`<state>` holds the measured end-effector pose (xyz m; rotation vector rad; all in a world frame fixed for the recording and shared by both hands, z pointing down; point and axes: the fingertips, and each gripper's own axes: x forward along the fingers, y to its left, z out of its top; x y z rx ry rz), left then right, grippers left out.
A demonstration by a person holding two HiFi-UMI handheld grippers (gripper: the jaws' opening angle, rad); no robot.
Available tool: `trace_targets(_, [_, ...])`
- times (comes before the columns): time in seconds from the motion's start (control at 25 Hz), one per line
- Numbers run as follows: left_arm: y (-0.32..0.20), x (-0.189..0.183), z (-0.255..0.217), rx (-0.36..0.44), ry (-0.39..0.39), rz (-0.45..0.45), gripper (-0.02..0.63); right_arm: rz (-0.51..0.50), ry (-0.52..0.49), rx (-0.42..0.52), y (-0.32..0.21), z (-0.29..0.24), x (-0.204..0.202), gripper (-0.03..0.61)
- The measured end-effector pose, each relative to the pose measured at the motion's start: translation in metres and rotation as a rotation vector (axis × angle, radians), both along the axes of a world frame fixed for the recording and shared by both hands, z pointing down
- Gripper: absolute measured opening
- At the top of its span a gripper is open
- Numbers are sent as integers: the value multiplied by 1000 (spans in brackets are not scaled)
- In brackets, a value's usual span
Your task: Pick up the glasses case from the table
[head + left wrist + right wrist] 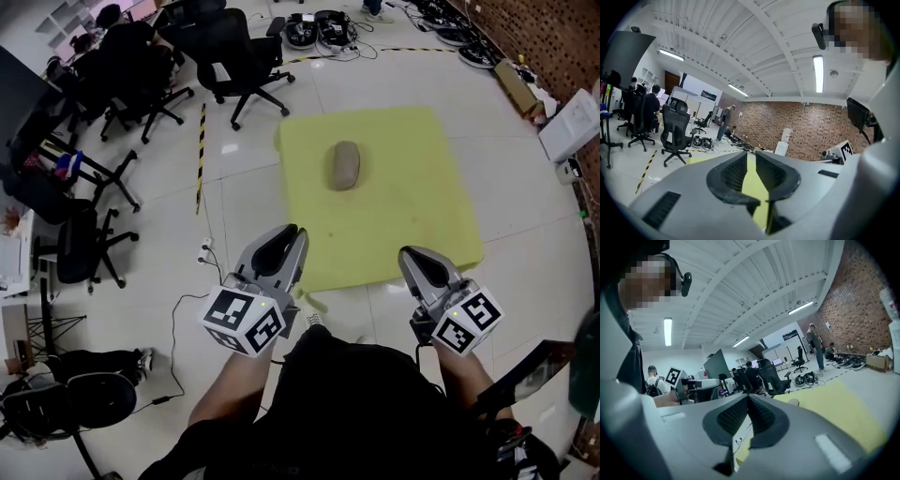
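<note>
The desk [403, 220] top looks like matt yellow-green cloth, faintly uneven. The glasses case [345, 165] looks matt grey-brown, like fabric. The left tongs [292, 234] and right tongs [412, 255] are smooth matt grey plastic with black dimpled pads [734, 416]. The floor [244, 202] tiles are glossy.

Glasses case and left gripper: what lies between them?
Only bare yellow mat lies between the glasses case and the left gripper; the head view shows it.
</note>
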<state>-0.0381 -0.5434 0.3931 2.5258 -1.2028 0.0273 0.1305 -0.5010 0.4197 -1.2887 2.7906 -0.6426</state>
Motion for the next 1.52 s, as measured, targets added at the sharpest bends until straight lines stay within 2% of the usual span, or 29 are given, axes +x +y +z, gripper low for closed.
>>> trace_targets(0.44, [-58,-34,14,-6,19,93,63,97,50,-5,-42,3,-39,2])
trace_targets(0.72, [-80,-40,23,-5,25,157,63,158,76,-3,-52,2,-52,2])
trace_targets(1.0, [-104,-25,57,-74,5,190,89,195,100,-34,-64,14,-41,2])
trace_targets(1.12, [-116,-9,76,-96,-31,186,117,196,96,-44,-69,20,-29,2])
trace_targets(1.28, [-133,11,108,-153,-95,169,169,177,89,-71,-83,35,-14,2])
trace_targets(1.52, [-165,41,135,-216,-149,124,191,113,64,-112,-121,51,8,2])
